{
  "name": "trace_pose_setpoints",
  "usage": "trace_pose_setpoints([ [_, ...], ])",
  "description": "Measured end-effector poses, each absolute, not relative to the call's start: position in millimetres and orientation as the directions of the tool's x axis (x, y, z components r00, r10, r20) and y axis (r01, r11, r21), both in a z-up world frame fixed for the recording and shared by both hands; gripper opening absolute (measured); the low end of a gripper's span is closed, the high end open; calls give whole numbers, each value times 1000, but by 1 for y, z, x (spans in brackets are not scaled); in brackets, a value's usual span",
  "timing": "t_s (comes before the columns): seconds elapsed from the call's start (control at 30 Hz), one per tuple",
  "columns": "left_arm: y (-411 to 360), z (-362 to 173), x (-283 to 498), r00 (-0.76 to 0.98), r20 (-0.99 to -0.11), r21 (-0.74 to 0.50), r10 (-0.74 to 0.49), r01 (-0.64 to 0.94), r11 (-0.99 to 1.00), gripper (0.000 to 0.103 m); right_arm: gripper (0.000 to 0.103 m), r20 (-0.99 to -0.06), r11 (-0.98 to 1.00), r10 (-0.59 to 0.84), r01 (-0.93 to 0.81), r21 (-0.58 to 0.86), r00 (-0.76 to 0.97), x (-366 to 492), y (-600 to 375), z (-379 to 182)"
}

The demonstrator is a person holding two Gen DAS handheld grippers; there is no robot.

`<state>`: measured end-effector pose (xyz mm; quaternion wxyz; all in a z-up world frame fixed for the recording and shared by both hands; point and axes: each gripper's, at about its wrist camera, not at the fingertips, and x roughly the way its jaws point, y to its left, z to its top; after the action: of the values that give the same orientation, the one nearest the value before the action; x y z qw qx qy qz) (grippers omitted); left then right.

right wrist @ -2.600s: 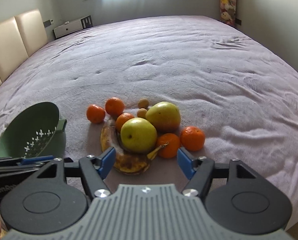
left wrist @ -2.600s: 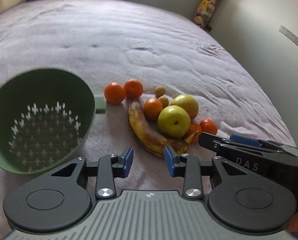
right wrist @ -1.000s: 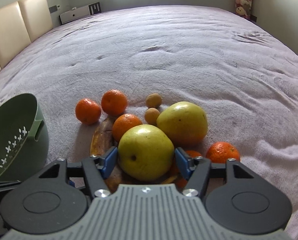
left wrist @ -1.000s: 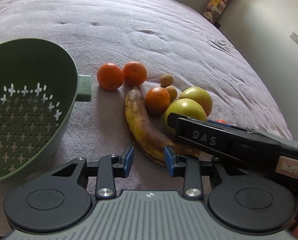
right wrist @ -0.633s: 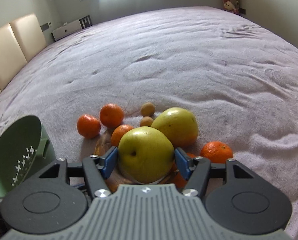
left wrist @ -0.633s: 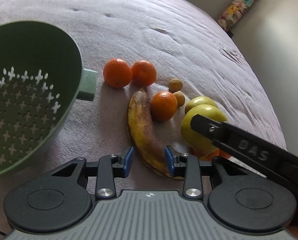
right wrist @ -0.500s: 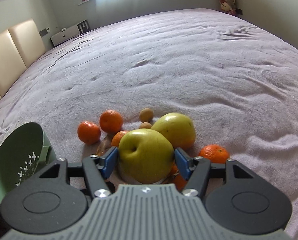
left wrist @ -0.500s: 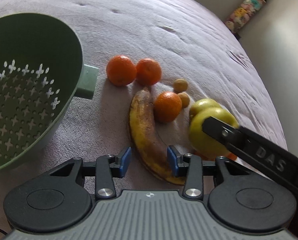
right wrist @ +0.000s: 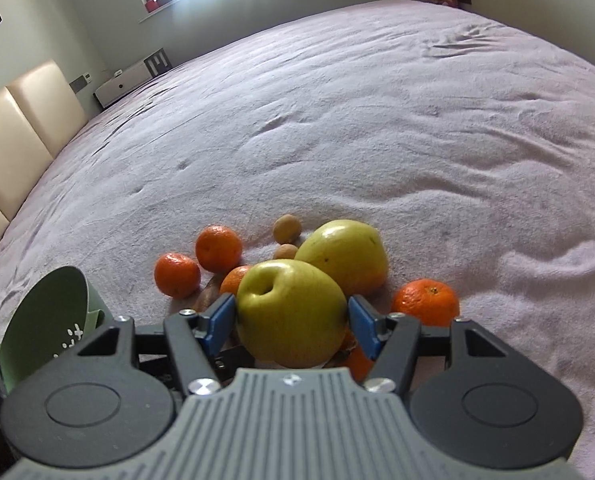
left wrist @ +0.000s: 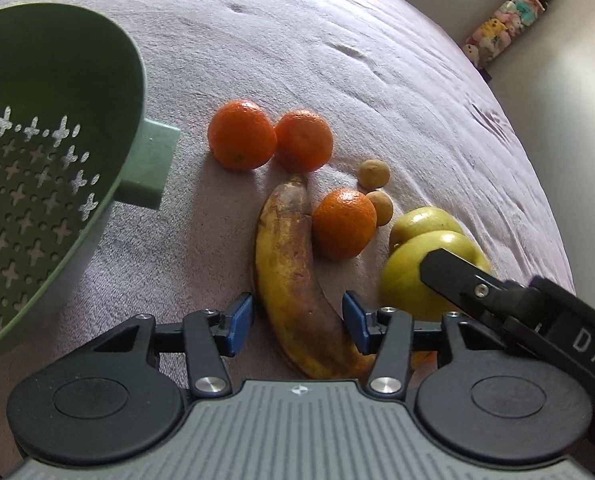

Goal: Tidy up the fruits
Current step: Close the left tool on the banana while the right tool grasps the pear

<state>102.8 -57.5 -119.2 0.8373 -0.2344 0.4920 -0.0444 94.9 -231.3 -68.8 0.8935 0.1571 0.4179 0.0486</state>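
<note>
Lettering "DAS" marked the right gripper, its blue pads clamped on a green apple, while the left gripper hung with pads apart astride a browned banana.

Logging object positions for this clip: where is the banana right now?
In the left wrist view the banana lies on the bedspread between the open jaws of the left gripper, an orange touching its right side.
</note>
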Motion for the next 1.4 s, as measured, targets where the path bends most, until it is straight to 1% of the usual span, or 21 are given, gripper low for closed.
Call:
trace_pose_setpoints([
  [0.13, -58, -119, 102, 518, -799, -429, -304, -136, 893, 55, 60, -736, 943, 233, 36, 330, 635, 99, -228, -73],
  [0.27, -61, -120, 102, 520, -799, -424, -302, -131, 896, 55, 60, -748, 942, 231, 48, 331, 622, 103, -226, -77],
  [0.5, -59, -121, 102, 519, -798, -426, -305, -127, 896, 55, 71, -762, 941, 226, 66, 331, 606, 111, -217, -84],
  [0.6, -59, -121, 103, 518, -797, -429, -310, -125, 895, 55, 69, -765, 946, 211, 70, 317, 609, 112, -216, -85],
  [0.63, -58, -122, 103, 518, -797, -431, -312, -125, 894, 55, 64, -767, 949, 201, 75, 308, 610, 112, -215, -85],
  [0.97, -54, -118, 102, 515, -792, -443, -329, -113, 889, 54, 63, -762, 958, 171, 76, 277, 624, 108, -211, -80],
  [1.4, -52, -94, 90, 537, -799, -391, -270, -124, 912, 41, 63, -734, 960, 162, 66, 272, 659, 95, -211, -57],
])
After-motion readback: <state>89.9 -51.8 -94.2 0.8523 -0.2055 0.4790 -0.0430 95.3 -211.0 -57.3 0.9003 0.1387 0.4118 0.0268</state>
